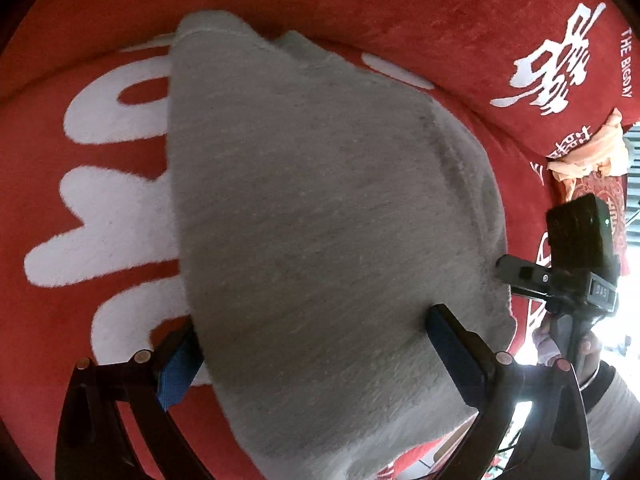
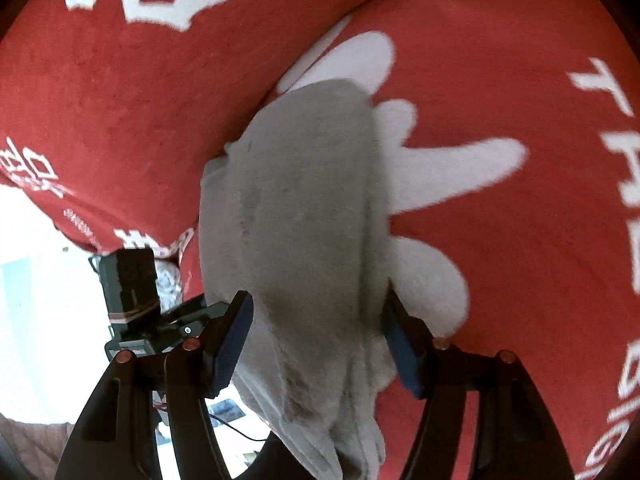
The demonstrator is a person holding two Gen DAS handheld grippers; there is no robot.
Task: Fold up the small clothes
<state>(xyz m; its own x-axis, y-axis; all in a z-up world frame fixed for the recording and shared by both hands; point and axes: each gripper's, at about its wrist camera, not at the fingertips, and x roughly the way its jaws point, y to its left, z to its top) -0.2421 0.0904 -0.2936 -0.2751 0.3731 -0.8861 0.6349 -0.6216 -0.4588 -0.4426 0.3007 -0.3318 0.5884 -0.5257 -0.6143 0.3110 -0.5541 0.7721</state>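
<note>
A small grey fleece garment (image 1: 320, 208) lies folded on a red plush cover with white lettering (image 1: 100, 220). It also shows in the right wrist view (image 2: 308, 216), its near end hanging over the cover's edge. My left gripper (image 1: 316, 344) is open, its blue-padded fingers (image 1: 452, 344) on either side of the garment's near part. My right gripper (image 2: 316, 344) is open too, its fingers (image 2: 236, 340) straddling the garment's near end. The right gripper also shows at the right of the left wrist view (image 1: 516, 276). The left gripper shows at the left of the right wrist view (image 2: 192, 312).
The red cover (image 2: 500, 80) spreads over a cushioned seat and its backrest (image 1: 400, 8). An orange cloth (image 1: 592, 152) lies at the far right. Bright floor shows beyond the seat's edge (image 2: 28, 280).
</note>
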